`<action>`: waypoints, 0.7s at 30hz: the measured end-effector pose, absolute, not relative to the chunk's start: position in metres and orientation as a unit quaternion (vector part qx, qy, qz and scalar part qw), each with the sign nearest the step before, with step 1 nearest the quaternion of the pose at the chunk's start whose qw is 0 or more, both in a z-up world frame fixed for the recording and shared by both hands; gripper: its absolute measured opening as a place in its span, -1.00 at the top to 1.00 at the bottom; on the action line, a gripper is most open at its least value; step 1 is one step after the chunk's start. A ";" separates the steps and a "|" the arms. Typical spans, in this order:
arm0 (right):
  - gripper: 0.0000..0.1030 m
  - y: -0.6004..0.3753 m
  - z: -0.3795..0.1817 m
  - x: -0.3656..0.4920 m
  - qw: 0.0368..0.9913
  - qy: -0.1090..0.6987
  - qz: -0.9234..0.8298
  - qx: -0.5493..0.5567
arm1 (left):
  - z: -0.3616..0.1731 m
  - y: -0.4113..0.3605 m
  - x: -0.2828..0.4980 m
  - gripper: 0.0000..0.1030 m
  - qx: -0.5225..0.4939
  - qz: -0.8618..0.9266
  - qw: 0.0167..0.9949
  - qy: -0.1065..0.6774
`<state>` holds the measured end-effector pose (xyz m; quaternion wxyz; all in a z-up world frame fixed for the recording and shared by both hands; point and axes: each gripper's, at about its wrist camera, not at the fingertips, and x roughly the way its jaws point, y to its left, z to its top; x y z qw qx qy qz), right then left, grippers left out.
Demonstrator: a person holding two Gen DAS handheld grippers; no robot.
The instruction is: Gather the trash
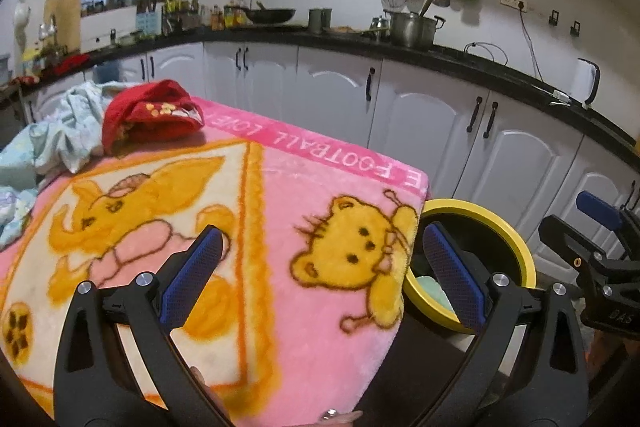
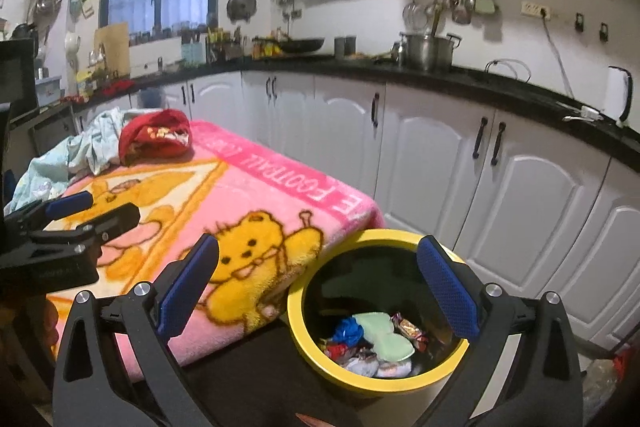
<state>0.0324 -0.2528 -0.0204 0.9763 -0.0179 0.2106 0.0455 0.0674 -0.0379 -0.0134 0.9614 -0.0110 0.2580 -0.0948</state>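
A yellow-rimmed black bin (image 2: 298,323) stands on the floor beside the table's near right corner; it also shows in the left wrist view (image 1: 520,247). It holds several bits of trash (image 2: 372,341): wrappers, a pale green piece, a blue crumple. My right gripper (image 2: 320,291) is open and empty, held above the bin's rim. My left gripper (image 1: 320,275) is open and empty, above the table's corner. The left gripper shows at the left edge of the right wrist view (image 2: 72,227), and the right gripper at the right edge of the left wrist view (image 1: 596,227).
The table wears a pink blanket (image 1: 248,187) with yellow bear prints. A red cloth (image 1: 152,115) and a pale blue cloth (image 1: 68,131) lie at its far left. White cabinets (image 1: 420,115) under a black counter with pots run behind.
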 end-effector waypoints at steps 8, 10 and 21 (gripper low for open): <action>-0.88 -0.249 -0.028 -0.002 0.991 0.128 0.021 -0.018 | -0.019 -0.036 0.040 -0.79 -0.013 -0.094 0.973 0.209; -0.88 -0.248 -0.031 -0.008 0.993 0.117 0.023 -0.017 | -0.019 -0.035 0.036 -0.79 -0.016 -0.095 0.975 0.200; -0.88 -0.245 -0.044 -0.007 0.989 0.145 0.021 -0.012 | -0.020 -0.030 0.030 -0.79 -0.021 -0.088 0.978 0.186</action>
